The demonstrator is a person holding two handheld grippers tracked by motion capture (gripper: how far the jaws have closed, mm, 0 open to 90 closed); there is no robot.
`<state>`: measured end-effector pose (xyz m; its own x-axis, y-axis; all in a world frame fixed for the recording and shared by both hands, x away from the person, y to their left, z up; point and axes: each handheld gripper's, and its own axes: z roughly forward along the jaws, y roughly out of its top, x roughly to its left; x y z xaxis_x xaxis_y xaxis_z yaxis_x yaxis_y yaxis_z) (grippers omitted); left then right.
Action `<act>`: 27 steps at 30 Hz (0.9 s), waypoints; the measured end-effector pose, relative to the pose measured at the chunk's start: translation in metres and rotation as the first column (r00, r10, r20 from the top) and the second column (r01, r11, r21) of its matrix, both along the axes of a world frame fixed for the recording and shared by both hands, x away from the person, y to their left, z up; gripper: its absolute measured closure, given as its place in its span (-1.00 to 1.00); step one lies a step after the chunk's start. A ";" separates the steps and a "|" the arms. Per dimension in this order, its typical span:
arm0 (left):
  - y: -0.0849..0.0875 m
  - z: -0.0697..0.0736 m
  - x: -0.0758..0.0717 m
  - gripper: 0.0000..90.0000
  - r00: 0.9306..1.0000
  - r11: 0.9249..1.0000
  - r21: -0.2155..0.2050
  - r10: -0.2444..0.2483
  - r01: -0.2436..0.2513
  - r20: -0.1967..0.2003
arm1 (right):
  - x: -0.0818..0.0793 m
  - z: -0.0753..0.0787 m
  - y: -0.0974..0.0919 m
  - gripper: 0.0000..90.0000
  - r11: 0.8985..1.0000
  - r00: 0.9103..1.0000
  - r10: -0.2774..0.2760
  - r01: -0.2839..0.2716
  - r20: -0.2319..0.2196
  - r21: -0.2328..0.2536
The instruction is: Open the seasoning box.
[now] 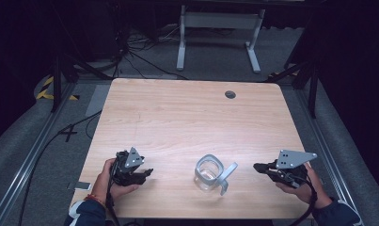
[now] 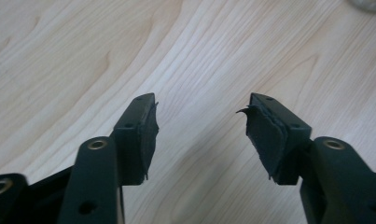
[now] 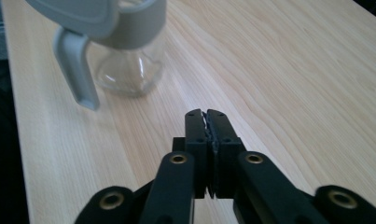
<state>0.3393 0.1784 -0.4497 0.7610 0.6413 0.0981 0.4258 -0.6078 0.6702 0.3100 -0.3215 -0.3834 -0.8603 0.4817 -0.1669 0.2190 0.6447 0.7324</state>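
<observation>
A pale wooden table (image 1: 187, 117) takes up most of the high view, with a small dark round cap (image 1: 230, 94) set into it near the far edge. Beyond it, on the grey floor, stands a white metal frame (image 1: 219, 35).

Toward the near edge of the table, a little right of the middle, stands a glass jug (image 1: 209, 173) with a grey rim and a grey handle that points toward the right-hand side. It stands upright and is clear through to the wood beneath; whether it holds anything is hard to tell from these views.

The jug stands between the two tongs and touches neither. The left gripper (image 1: 147, 173) lies low over the table to the jug's left, held in the person's left hand (image 1: 113, 181), its tips pointing toward the jug but well short of it. In the left gripper view its jaws stand apart, with bare wood between them, and a sliver of the jug shows at the top right corner (image 2: 370, 4).

The right gripper (image 1: 256, 166) is to the jug's right, in the right hand (image 1: 302, 183), its tips pointing at the handle side and near it, not touching. In the right gripper view its jaws are pressed together with nothing between them, and the jug (image 3: 129, 70) stands ahead and to the left of them, handle toward the camera.
</observation>
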 end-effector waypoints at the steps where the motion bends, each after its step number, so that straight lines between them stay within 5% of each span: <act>1: 0.003 -0.003 0.000 -0.10 1.000 1.000 -0.006 0.002 -0.002 -0.010 | 0.000 -0.001 -0.002 0.90 1.000 1.000 -0.008 0.008 -0.004 -0.002; 10: 0.023 -0.018 -0.001 -0.25 0.998 1.000 -0.015 0.021 -0.022 -0.053 | 0.001 -0.019 -0.032 0.74 0.995 0.995 -0.096 0.096 -0.016 -0.009; 15: 0.028 -0.023 0.000 -0.29 0.997 0.997 -0.072 0.030 -0.034 -0.066 | 0.000 -0.036 -0.053 0.57 0.988 0.988 -0.153 0.153 -0.037 -0.012; 27: 0.034 -0.031 -0.001 -0.43 0.999 0.991 -0.129 0.036 -0.040 -0.027 | -0.002 -0.064 -0.091 0.08 0.955 0.953 -0.293 0.296 -0.073 0.036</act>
<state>0.3387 0.2127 -0.4809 0.7369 0.6760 -0.0066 0.4646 -0.4993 0.7313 0.3084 -0.4129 -0.4472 -0.6875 0.7211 -0.0862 0.4431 0.5106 0.7368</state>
